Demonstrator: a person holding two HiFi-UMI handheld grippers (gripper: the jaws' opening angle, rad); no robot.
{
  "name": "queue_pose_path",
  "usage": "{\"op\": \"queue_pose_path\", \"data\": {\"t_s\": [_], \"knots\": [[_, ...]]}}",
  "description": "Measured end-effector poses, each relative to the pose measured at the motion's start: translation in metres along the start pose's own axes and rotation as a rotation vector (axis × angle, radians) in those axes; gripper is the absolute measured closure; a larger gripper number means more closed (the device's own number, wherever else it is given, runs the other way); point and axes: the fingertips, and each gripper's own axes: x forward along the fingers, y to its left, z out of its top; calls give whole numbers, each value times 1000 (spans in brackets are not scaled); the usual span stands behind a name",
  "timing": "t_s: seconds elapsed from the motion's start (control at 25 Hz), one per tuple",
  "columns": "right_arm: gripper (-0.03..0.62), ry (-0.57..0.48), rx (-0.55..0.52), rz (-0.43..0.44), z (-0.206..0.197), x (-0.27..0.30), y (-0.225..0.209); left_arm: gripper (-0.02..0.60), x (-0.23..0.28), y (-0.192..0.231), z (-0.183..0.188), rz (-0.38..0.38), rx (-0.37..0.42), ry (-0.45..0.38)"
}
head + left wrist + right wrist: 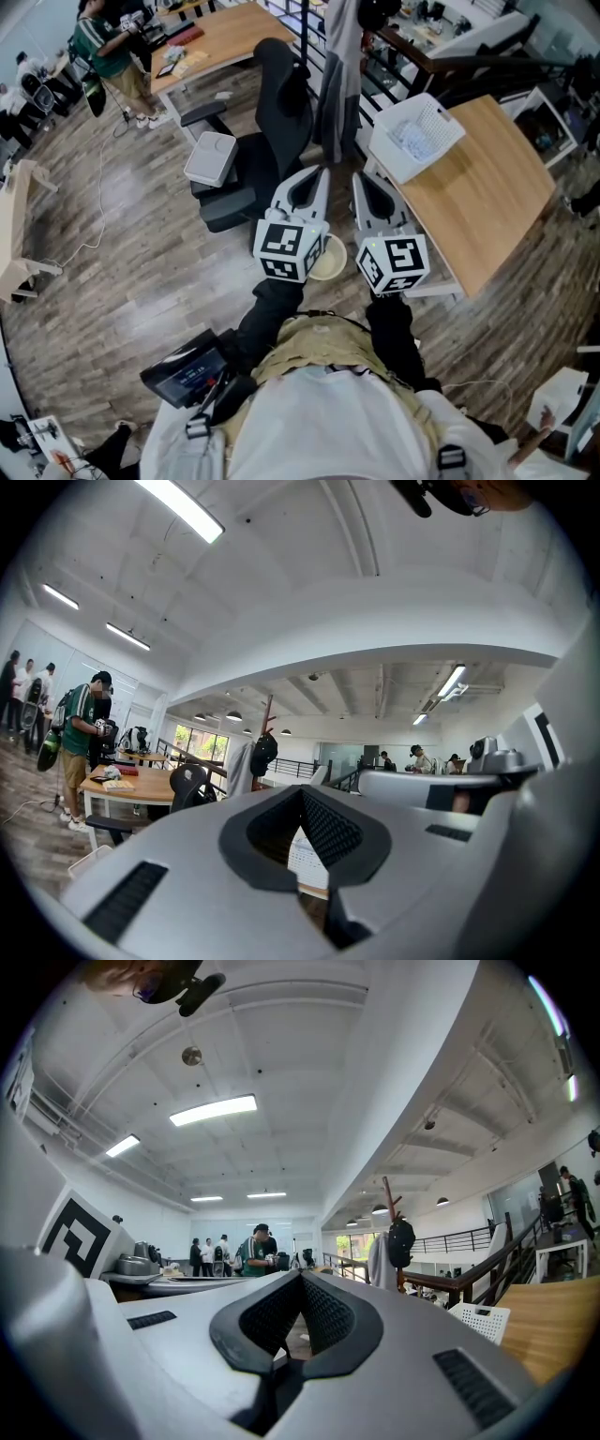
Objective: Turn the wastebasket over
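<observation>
Wastebasket (417, 136) was the white mesh one, sitting on the corner of the wooden table (487, 206) up ahead of you and off to your right. You weren't touching it at all; both grippers were well short of it. From the head view I honestly couldn't tell which way up it was, just that the perforated wall was facing the camera. In the right gripper view it showed at the right edge, on the tabletop.

Your left gripper (314, 183) and right gripper (367, 187) were held out side by side in front of you, pointing level. Both had their jaws clenched together with nothing between the pads, so you were empty-handed on both sides.

Other stuff around: a black office chair (272, 122) just ahead of the left gripper, with a white box (211, 157) next to its seat. A coat rack with a grey garment (339, 75) stood between the chair and the table. A round cream bowl-ish thing (328, 258) sat on the floor below, between your two marker cubes. A person in a green shirt (108, 47) was standing way off by a far desk.
</observation>
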Motion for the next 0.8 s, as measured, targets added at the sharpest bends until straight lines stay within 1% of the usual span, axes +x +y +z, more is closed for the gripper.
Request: {"op": "queue_pose_path", "data": {"t_s": [0.4, 0.8], "knots": [[574, -1, 5, -14, -3, -9, -9, 580, 4, -11, -6, -10, -1, 4], [574, 2, 7, -31, -2, -15, -34, 580, 23, -30, -9, -29, 0, 14]]}}
